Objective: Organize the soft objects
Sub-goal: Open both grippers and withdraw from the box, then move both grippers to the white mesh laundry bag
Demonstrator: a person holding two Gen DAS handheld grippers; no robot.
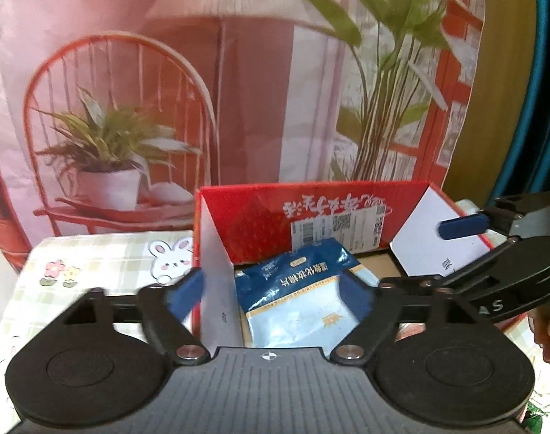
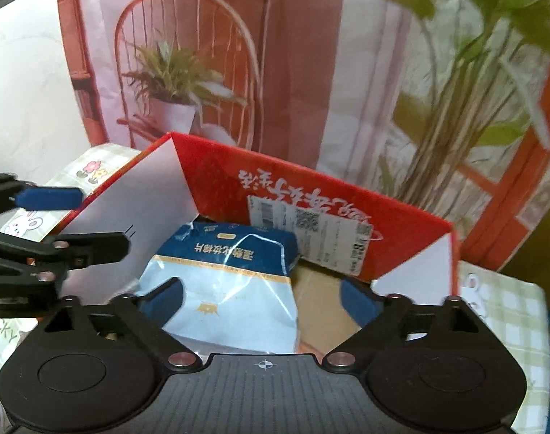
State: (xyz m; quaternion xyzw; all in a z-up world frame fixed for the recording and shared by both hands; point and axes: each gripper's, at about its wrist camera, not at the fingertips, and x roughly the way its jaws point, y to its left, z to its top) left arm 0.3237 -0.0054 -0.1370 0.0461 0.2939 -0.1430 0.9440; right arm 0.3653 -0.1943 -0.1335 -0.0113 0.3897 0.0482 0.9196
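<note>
The pack point(image 1: 296, 303) point(image 2: 231, 282), a soft blue-and-white pouch with printed characters, lay inside the red box point(image 1: 260, 217) point(image 2: 217, 181), leaning toward its far wall, on the brown cardboard floor. On that far wall, behind the pack, was a white shipping label point(image 1: 338, 231) point(image 2: 311, 231). The box's white inner flaps stood open to either side of the pack.

The left gripper point(image 1: 271, 296) hung over the near edge of the box with its jaws spread wide; one blue pad point(image 1: 186, 294) was outside the box's left flap, the other over the pack's right part. It held nothing. The right gripper point(image 2: 262, 300) hung likewise over the box, jaws wide, one pad at the pack's left edge, the other over the bare floor; it held nothing either.

The box stood on a checked cloth point(image 1: 105, 256) point(image 2: 506, 303) with rabbit and flower prints. Behind the box hung a pink backdrop point(image 1: 166, 72) point(image 2: 293, 72) showing a chair and potted plants.
</note>
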